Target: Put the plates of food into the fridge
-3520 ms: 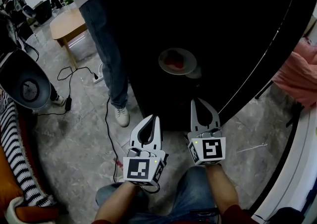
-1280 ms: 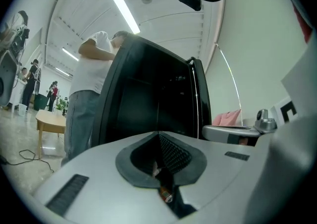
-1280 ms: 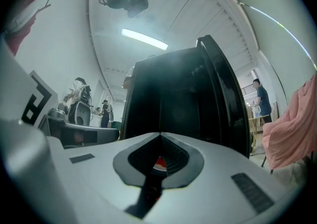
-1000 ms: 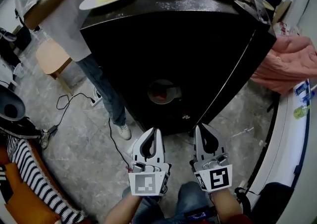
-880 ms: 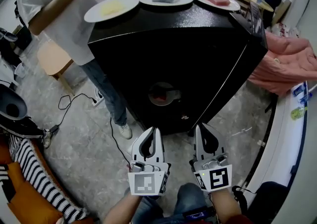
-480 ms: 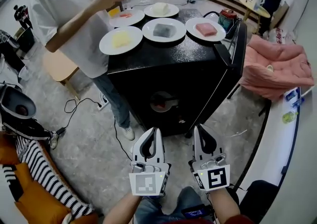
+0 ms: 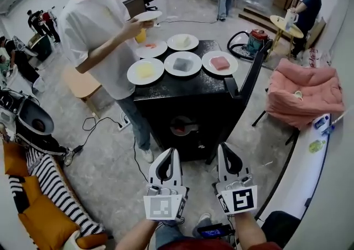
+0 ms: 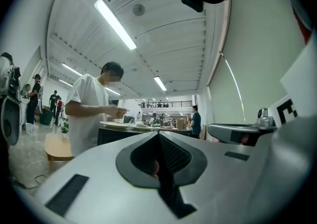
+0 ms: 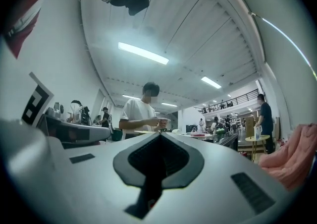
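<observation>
The black fridge stands in the middle of the head view with its door swung open at the right. Inside its dark front I see a plate with red food. Several plates of food lie on top, among them a yellow one, a grey one and a pink one. A person in a white shirt stands at the fridge's left holding another plate. My left gripper and right gripper hang side by side before the fridge, both shut on nothing.
A pink armchair sits to the right of the fridge and a white counter runs along the right edge. At the left are a wooden stool, a floor cable, a round black machine and an orange and striped sofa.
The head view has lifted and drawn back, so the fridge top with its plates and the standing person have come fully into sight. Both grippers stay shut, side by side.
</observation>
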Demonstrator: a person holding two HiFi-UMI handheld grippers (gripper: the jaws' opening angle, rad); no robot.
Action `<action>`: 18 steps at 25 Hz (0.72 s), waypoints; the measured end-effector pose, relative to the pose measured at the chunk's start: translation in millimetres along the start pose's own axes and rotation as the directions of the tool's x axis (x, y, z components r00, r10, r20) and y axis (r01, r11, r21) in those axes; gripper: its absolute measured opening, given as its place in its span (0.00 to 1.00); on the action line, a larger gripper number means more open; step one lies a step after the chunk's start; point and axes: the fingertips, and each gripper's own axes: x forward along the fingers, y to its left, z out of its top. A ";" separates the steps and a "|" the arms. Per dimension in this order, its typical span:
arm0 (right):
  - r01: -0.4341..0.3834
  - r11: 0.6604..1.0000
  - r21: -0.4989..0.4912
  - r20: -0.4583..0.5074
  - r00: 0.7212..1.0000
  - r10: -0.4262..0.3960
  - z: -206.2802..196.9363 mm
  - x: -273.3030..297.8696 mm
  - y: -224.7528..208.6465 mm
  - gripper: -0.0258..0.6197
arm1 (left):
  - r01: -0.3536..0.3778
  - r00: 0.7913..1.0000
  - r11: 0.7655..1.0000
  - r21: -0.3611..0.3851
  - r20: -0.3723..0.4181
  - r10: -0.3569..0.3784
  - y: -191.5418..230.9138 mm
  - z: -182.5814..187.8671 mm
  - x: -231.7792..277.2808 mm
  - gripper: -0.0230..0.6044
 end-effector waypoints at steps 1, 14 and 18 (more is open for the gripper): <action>-0.009 1.000 0.002 0.003 1.000 0.009 7.0 -4.1 -1.6 0.06 | -0.009 1.000 1.000 0.002 0.004 0.009 -4.8 5.8 -3.2 0.05; -0.087 0.996 -0.011 -0.016 0.996 0.087 39.8 -58.6 -5.2 0.06 | -0.097 0.995 0.995 0.008 0.008 0.097 -48.7 30.7 -50.3 0.05; -0.061 0.998 0.002 -0.017 0.998 0.061 45.5 -68.6 4.8 0.06 | -0.064 0.998 0.997 0.039 0.016 0.064 -48.5 39.5 -59.8 0.05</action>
